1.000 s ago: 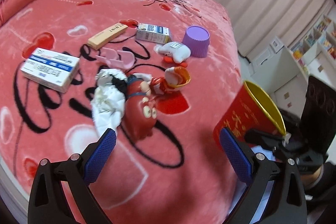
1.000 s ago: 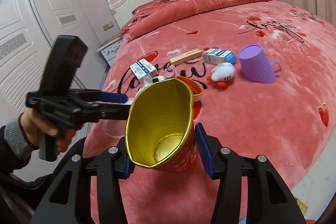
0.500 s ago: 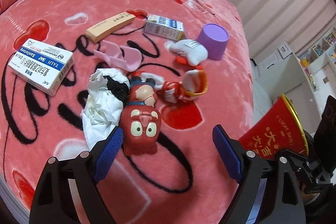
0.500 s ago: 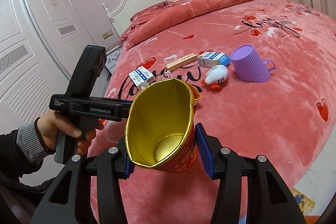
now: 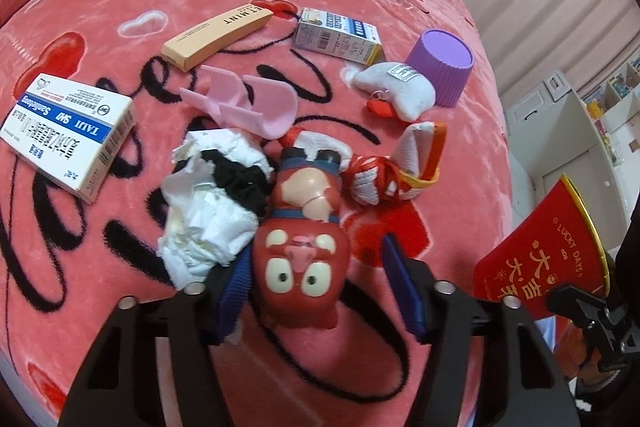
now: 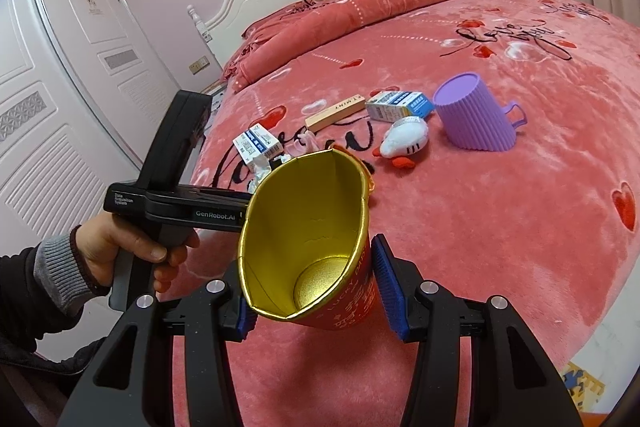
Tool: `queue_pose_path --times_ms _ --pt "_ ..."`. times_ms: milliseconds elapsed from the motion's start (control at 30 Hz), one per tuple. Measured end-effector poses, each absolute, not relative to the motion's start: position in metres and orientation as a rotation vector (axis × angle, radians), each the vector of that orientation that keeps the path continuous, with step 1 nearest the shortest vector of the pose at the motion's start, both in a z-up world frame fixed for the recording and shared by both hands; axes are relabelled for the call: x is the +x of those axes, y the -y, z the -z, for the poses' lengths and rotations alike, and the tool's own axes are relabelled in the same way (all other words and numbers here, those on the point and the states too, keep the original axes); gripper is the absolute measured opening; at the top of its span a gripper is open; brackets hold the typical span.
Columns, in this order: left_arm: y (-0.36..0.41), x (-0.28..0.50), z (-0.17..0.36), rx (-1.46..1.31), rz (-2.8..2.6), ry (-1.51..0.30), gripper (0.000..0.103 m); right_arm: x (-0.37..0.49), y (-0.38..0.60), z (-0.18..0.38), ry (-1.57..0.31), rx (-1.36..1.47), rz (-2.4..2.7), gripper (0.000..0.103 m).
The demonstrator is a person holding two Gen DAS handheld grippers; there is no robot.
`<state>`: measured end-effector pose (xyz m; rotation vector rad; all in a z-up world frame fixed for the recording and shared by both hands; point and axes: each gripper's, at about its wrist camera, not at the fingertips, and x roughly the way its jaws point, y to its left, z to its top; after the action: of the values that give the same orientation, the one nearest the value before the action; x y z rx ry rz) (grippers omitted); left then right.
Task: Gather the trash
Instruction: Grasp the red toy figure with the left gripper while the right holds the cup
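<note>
Bedspread [image 5: 400, 27], pink-red plush with hearts and black script, fills both views and carries all the clutter. Red paper cup [image 6: 312, 251] with gold lining is next biggest: right gripper [image 6: 316, 291] is clamped on it, blue pads [image 6: 386, 287] pressed to both sides of its wall, mouth tilted toward the camera, inside looks bare. In the left wrist view the same cup [image 5: 544, 267] sits off to the right of the jaws, past the bed edge.

Left gripper [image 5: 320, 295] jaws spread wide, gripping nothing, straddling a red toy figure [image 5: 304, 259] lying between them; left pad touches or overlaps the crumpled white tissue [image 5: 208, 223], right pad apart from the toy. Tissue wad is just left-forward of the jaws, pressed against the toy, a black scrap [image 5: 236, 179] in its folds.

Purple ribbed cup [image 5: 444, 67] stands upside down far ahead-right. Blue-white medicine box [image 5: 68, 135] far ahead-left. Tan mint box [image 5: 216, 35] and small blue carton [image 5: 340, 37] furthest ahead. White plush [image 5: 400, 93] touches the purple cup. Pink plastic scoops [image 5: 248, 103] straight ahead beyond the tissue. Orange-white striped bit [image 5: 400, 167] just ahead-right of the toy, touching it.
</note>
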<state>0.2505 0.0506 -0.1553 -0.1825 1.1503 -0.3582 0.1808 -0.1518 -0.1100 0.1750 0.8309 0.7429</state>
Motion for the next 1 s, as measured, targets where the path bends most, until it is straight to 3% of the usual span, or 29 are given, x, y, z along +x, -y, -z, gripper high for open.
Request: queue_pose_path --times_ms 67,467,1000 --pt "-0.054 0.250 0.156 -0.159 0.348 -1.151 0.044 0.184 0.148 0.114 -0.836 0.167 -0.749 0.050" --pt "-0.047 0.203 0.131 -0.083 0.390 -1.106 0.041 0.175 0.139 0.113 -0.848 0.138 -0.761 0.049" --pt "-0.020 0.096 0.085 -0.032 0.448 -1.017 0.041 0.081 0.141 0.079 -0.825 0.113 -0.806 0.049"
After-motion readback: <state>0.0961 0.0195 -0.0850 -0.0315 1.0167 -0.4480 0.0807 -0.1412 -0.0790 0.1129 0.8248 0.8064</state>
